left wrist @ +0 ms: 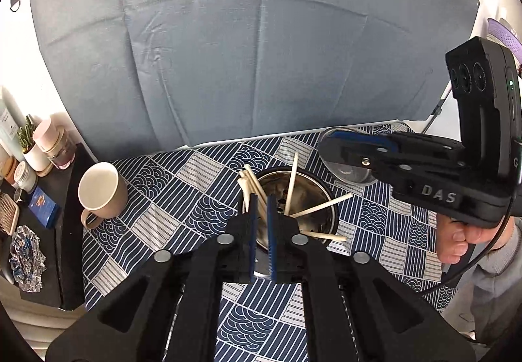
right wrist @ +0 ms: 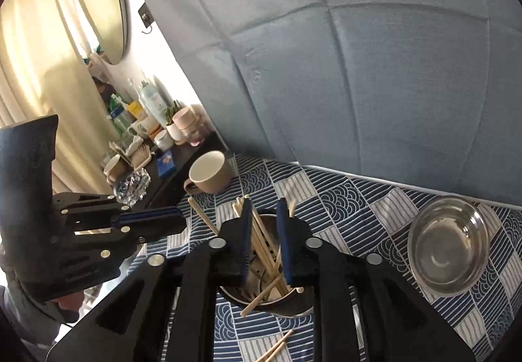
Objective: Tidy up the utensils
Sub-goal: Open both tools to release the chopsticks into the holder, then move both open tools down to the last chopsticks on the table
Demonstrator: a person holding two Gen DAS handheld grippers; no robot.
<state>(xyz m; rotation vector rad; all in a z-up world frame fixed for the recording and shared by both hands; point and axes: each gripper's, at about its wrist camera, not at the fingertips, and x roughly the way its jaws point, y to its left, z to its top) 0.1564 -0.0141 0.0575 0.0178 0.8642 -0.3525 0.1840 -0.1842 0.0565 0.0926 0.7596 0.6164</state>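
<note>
Left wrist view: metal pot (left wrist: 313,198) on patterned tablecloth (left wrist: 182,198) holds scattered chopsticks (left wrist: 321,206). Beige mug (left wrist: 99,195) on its side to left, looks empty. Left gripper (left wrist: 261,215) above pot's near rim, jaws narrowly parted, nothing pinched.

Right wrist view: right gripper (right wrist: 265,231) over pot (right wrist: 287,306), jaws moderately apart, chopsticks (right wrist: 261,244) between, not pressed. Steel bowl (right wrist: 448,244) to right, empty. Two chopsticks (right wrist: 277,345) on cloth.
</note>
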